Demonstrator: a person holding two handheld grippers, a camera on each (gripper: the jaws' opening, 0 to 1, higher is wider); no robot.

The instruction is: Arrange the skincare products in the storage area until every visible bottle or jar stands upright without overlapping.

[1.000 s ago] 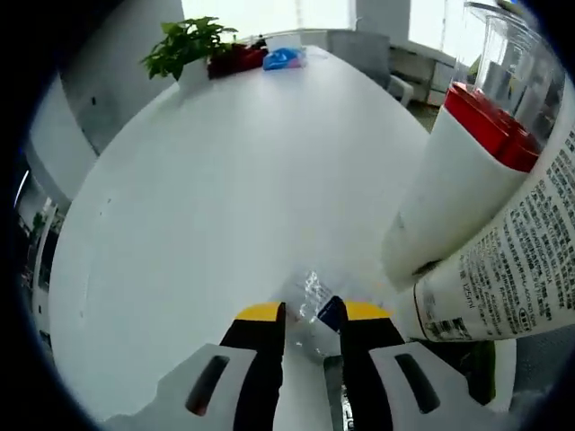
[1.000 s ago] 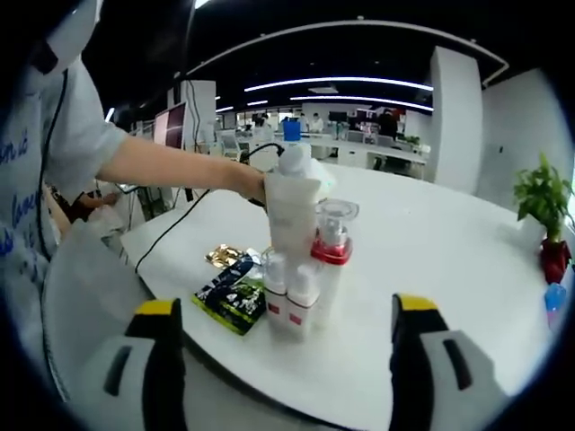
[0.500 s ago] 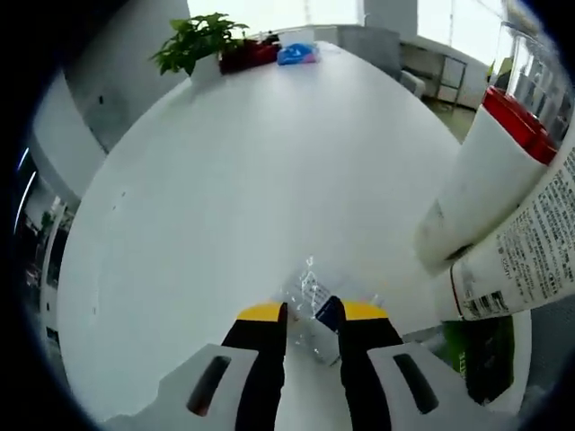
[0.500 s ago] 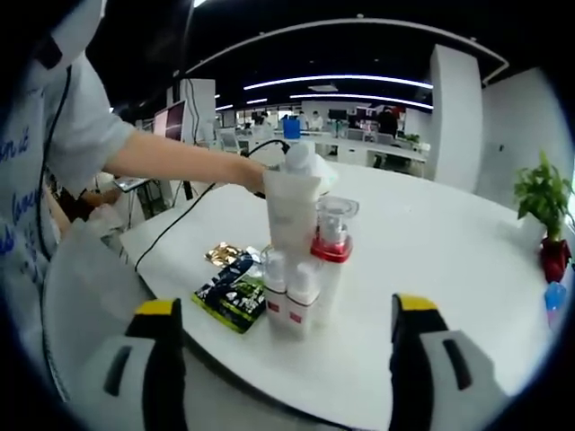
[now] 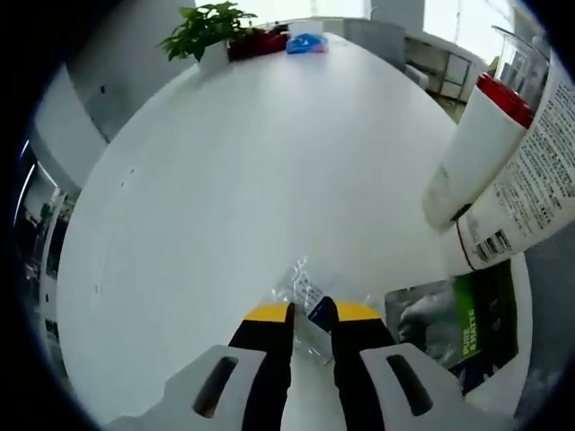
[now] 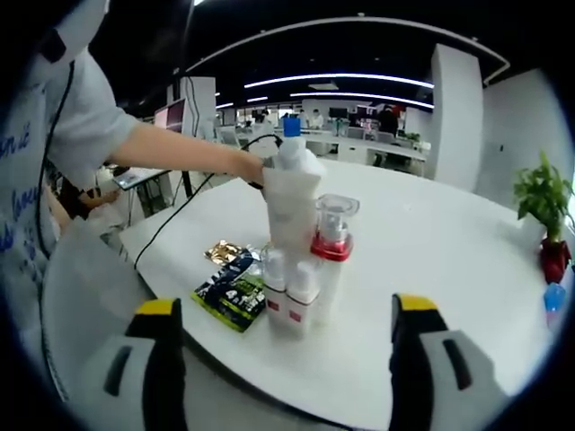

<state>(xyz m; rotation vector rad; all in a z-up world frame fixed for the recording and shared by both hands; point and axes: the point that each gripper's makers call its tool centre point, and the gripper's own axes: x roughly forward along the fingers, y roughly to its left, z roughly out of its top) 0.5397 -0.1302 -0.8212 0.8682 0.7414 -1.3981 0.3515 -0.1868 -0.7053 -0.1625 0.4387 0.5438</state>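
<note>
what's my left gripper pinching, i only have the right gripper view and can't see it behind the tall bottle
Observer: The left gripper is shut on a small clear plastic wrapper.
Operator: is it lifted
Observer: Cannot tell; the wrapper shows against the bare white table.
Operator: anything lying near it
Observer: A green and black sachet lies flat beside it, below the white bottle with the red collar.
</note>
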